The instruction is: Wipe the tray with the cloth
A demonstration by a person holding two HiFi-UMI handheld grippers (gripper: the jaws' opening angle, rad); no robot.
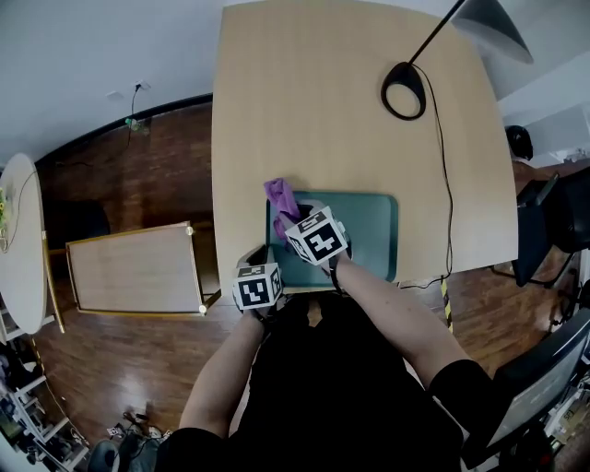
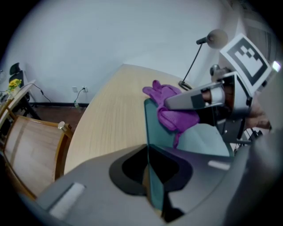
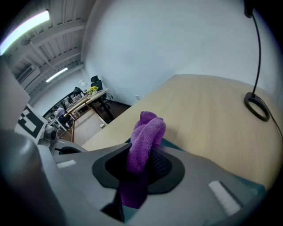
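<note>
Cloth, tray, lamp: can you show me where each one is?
cloth (image 3: 149, 128), right gripper view, on its bunched upper fold.
tray (image 1: 373, 230), head view, on the bare floor at its right side.
lamp (image 1: 498, 28), head view, on its shade.

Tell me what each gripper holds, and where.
The left gripper clamps the tray by its near-left rim; the right gripper pinches the cloth around its middle.

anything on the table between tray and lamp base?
Nothing: bare tabletop between the tray and the lamp base in the head view; its cord passes to the right.
</note>
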